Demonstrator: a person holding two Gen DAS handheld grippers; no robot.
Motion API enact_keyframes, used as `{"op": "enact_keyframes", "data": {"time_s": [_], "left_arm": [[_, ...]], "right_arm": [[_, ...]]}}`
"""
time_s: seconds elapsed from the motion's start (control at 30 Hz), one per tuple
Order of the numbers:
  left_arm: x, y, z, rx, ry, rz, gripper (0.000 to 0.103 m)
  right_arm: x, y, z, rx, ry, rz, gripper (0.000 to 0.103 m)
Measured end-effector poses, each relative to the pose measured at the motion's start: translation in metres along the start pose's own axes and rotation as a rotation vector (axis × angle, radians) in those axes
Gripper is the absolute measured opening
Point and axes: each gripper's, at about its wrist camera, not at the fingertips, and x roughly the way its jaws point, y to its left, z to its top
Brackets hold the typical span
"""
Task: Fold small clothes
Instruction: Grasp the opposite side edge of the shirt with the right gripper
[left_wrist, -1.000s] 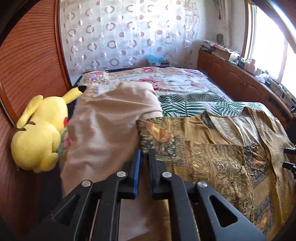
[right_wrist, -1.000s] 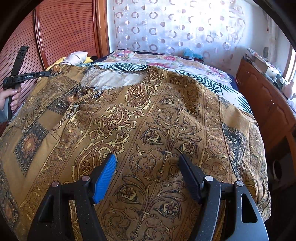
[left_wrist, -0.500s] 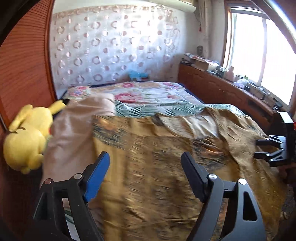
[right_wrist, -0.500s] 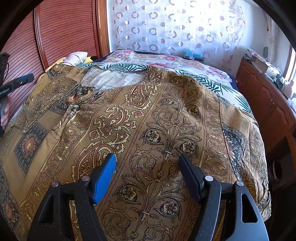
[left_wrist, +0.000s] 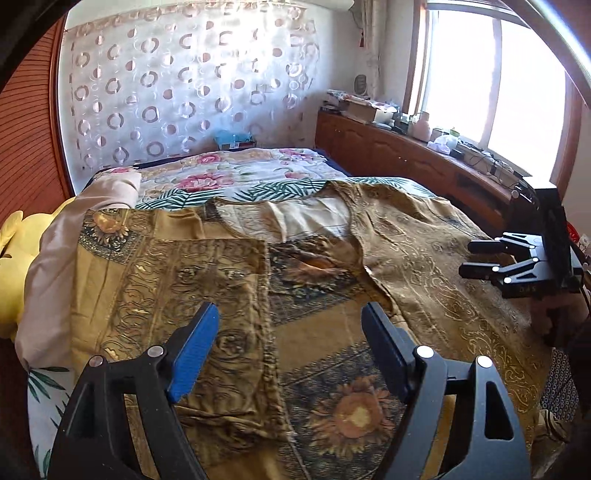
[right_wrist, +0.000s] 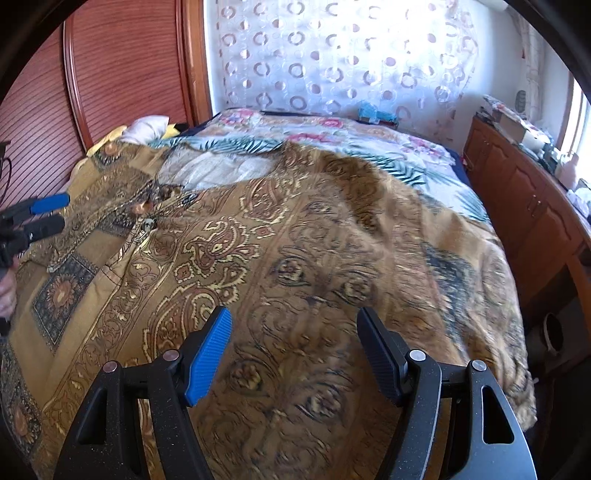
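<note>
**Patterned shirt spread on bed, both hand-held grippers open above it**

Item 1. Shirt, mustard and brown, with paisley scrollwork and dark sunflower panels. It is laid flat across the near half of the bed, collar toward the far edge and pale inner lining shown at the neck opening. One sleeve or side panel is folded inward over the front on the bed's left side, its straight edge seen in the left wrist view. The shirt's right side is draped over the bed's right edge, as seen in the right wrist view.

Item 2. Left hand-held gripper. It is held over the shirt's lower front with its jaws spread wide and nothing between them; whether cloth is touched cannot be told.

Item 3. Right hand-held gripper. It is held wide open over the shirt near the bed's right edge, empty.

Item 4. Beige cloth, laid along the bed's left edge, partly under the shirt.

Item 5. Yellow plush toy, set beside the beige cloth at the bed's left edge.

Item 6. Wooden cabinet, ranged along the bed's right side under the window, topped with small items.
</note>
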Motion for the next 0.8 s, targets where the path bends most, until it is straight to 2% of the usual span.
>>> {"op": "enact_keyframes", "data": {"time_s": [0.23,0.43,0.63,0.8], "left_arm": [[-0.005,-0.017,-0.001,0.007,-0.018,-0.011,0.08],[-0.006,-0.026,-0.004,0.021,-0.019,-0.014,0.08],[-0.005,-0.035,-0.004,0.033,-0.014,-0.025,0.08],[-0.007,-0.043,-0.004,0.044,-0.017,-0.034,0.08]], "right_arm": [[-0.042,-0.041,-0.016,0.086,-0.058,-0.099,0.072],[-0.059,-0.095,-0.039,0.175,-0.044,-0.192,0.072],[-0.063,-0.137,-0.065,0.27,-0.006,-0.219,0.07],[-0.061,-0.154,-0.075,0.331,0.021,-0.167,0.063]]}}
